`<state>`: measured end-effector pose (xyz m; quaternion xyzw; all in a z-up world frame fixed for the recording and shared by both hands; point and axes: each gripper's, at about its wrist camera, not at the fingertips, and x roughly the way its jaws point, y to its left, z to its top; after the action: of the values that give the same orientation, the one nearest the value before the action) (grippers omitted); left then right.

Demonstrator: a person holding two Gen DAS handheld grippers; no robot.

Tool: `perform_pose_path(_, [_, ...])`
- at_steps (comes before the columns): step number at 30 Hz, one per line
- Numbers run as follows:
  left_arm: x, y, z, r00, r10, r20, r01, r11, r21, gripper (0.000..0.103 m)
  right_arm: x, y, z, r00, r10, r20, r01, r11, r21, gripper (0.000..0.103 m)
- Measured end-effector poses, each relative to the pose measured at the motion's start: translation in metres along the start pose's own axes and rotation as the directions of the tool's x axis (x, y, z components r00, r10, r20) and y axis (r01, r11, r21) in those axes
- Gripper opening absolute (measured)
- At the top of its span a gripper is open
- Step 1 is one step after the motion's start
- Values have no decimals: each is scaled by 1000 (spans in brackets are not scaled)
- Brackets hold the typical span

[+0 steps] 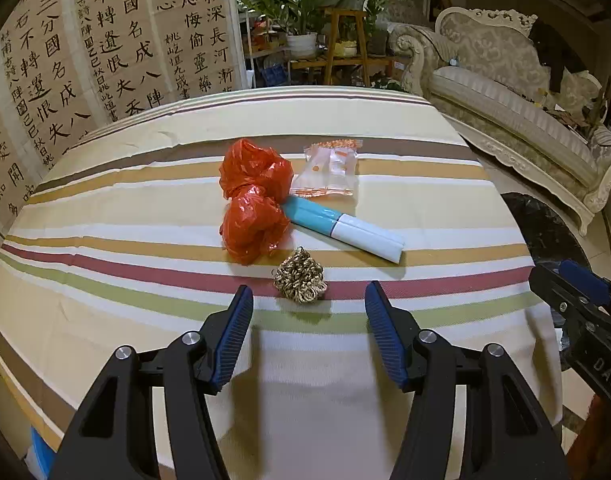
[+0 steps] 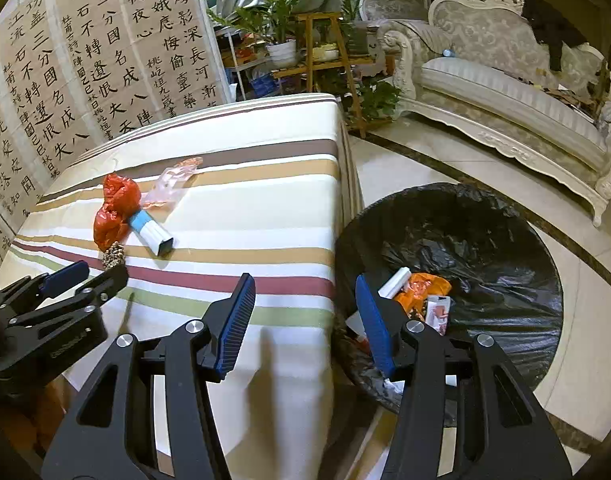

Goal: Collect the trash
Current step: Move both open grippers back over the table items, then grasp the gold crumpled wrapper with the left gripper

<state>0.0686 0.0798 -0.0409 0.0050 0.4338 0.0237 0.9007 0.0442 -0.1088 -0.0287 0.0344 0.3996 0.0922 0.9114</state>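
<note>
A: What are the two tools doing?

B: The left gripper [image 1: 308, 300] hangs over the near side of the striped tablecloth [image 1: 145, 208], jaws apart with nothing between them. The right gripper [image 2: 303, 292] is also spread and empty, one finger over the cloth edge, the other over the bin [image 2: 485, 240].

A: What lies closest to the left one?

B: A small tangled ball of gold and brown string [image 1: 300, 282], just ahead of its fingertips, on the red stripe.

A: And beyond that?

B: A crumpled red plastic bag [image 1: 255, 200], in two lumps. Touching it on the right is a blue and white box [image 1: 345, 228], lying flat and slanted. Farther back a clear wrapper with orange print [image 1: 331, 170] sits beside the bag.

A: Anything in the bin already?

B: It has a black liner and stands on the floor right by the table's edge. Inside I see something orange [image 2: 423, 288], a white piece [image 2: 394, 282] and a small packet [image 2: 437, 312]; the right finger covers part, so I cannot tell what else.

A: Behind the table?

B: Sheets of calligraphy [image 1: 85, 60], potted plants [image 1: 305, 12] and a pale sofa [image 1: 505, 92].
</note>
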Motion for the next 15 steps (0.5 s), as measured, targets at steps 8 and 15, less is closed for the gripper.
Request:
perform_pose_path(8, [7,2,2,1000,-9,-18,9,1000,13,32,6,11,5,1000,15,-7,-15,1000,-20,51])
perform_pose_path(15, [4,7,1,1000,-23,-10,23,1000,-2,20,10,19,7,1000,26,-16,-27,999,-36,51])
